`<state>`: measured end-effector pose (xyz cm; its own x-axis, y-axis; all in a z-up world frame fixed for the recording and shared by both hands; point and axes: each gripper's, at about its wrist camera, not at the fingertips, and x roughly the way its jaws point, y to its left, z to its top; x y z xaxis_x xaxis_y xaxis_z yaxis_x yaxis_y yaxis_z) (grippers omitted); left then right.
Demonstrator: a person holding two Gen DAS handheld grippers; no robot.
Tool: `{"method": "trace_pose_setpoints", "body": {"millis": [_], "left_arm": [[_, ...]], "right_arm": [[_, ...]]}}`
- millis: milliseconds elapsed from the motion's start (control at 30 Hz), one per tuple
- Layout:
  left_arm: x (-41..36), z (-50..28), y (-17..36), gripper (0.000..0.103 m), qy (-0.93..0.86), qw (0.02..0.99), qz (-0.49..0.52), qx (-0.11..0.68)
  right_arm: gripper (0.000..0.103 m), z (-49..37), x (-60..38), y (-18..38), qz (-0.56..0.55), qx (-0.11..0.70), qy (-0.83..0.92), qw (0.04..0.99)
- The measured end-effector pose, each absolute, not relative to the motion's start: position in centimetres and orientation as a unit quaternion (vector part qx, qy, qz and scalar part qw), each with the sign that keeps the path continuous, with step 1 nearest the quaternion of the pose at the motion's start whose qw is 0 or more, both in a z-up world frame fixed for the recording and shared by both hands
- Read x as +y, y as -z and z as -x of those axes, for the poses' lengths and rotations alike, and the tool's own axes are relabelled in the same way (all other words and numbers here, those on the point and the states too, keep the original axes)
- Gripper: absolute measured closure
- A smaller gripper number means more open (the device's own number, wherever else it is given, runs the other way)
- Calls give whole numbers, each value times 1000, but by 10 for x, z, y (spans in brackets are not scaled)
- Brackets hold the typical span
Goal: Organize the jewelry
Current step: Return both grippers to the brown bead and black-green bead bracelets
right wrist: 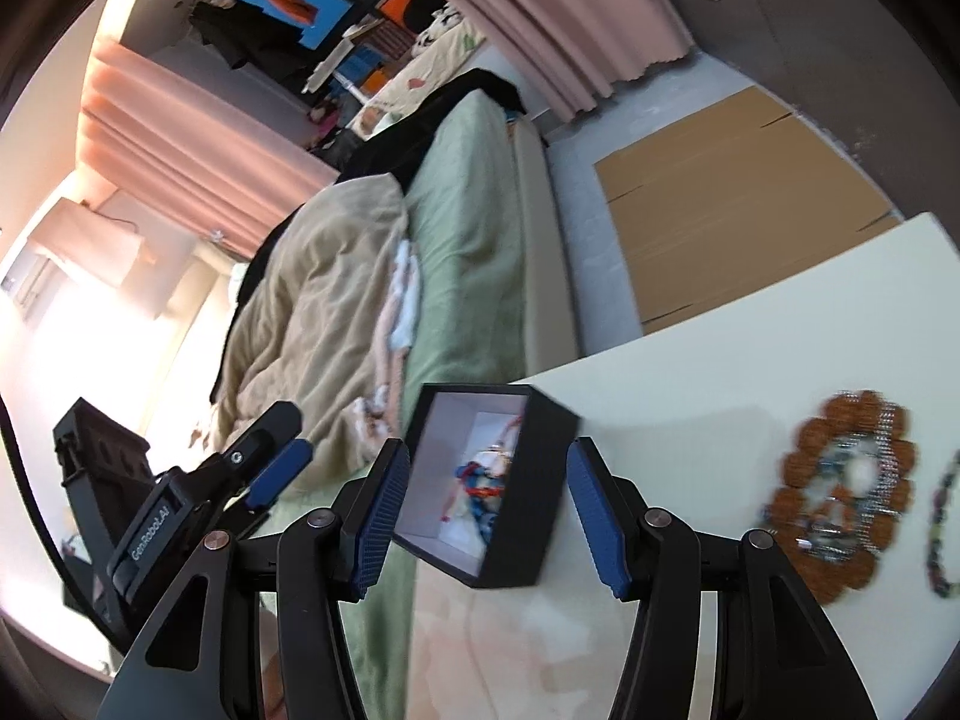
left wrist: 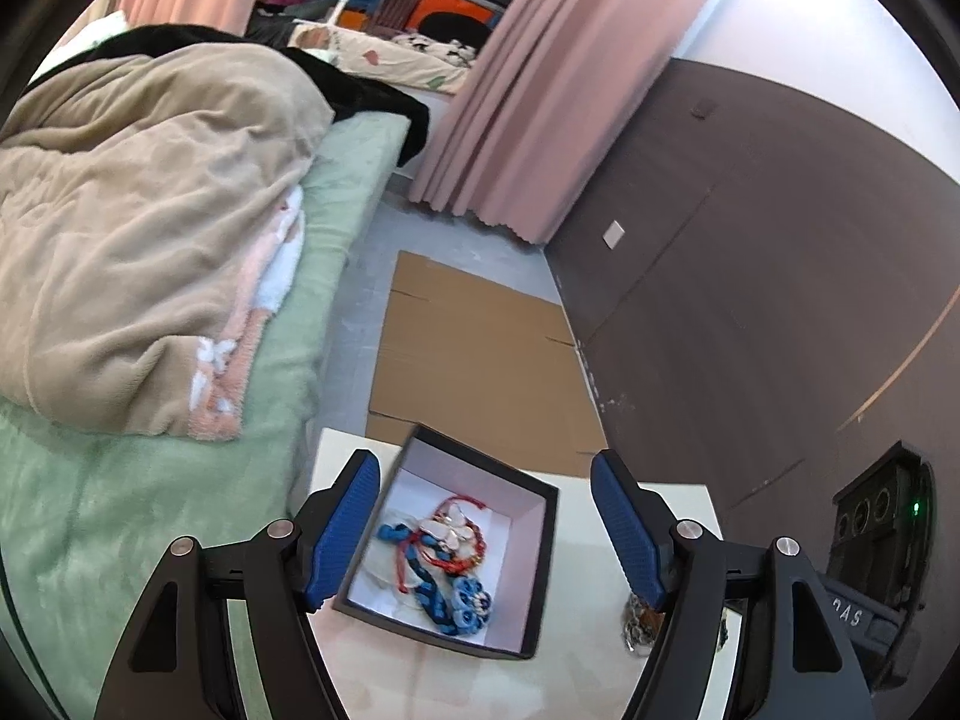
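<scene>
A black jewelry box with a white inside sits on a white table. It holds blue and red beaded jewelry with a white butterfly piece. My left gripper is open and empty, its jaws spread on either side of the box, above it. In the right wrist view the box lies between the open, empty right gripper's fingers. A brown bead bracelet with silver chains lies on the table to the right. A darker bead strand lies at the far right.
A bed with a green sheet and a beige blanket stands left of the table. Flat cardboard lies on the floor beyond. A dark wall panel is on the right. A chain piece lies by the left gripper's right finger.
</scene>
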<state>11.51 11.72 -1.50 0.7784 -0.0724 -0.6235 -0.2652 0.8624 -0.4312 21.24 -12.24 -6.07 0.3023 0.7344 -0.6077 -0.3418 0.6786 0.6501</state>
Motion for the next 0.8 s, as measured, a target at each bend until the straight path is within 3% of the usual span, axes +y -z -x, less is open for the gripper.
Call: {"method": "trace_pose_setpoints", "body": {"millis": [33,200,300,400,467,800], "left_arm": [[113,-115,15,25,-51,909,253,329],[90,-114,13,18,-35,913,227,336],[76,-113,11,18,-26,915,210,343],[62,-113,11,13,-16,917,197,345],[53,-113,11,11,-11,918,192,347],[13,-118,15,11,14,920,171,352]], "right_arm": [[36,-212,-128,61,-205,480,-337,783],[33,-211,-158,59,-203,486,-300,795],[22,-207,-177,58,-195,484,-277,807],[20,-206,-193,57,-189,486,-265,811],[12,-205,-203,57,-187,486,-254,815],[11,-203,-247,62,-188,496,-222,819]]}}
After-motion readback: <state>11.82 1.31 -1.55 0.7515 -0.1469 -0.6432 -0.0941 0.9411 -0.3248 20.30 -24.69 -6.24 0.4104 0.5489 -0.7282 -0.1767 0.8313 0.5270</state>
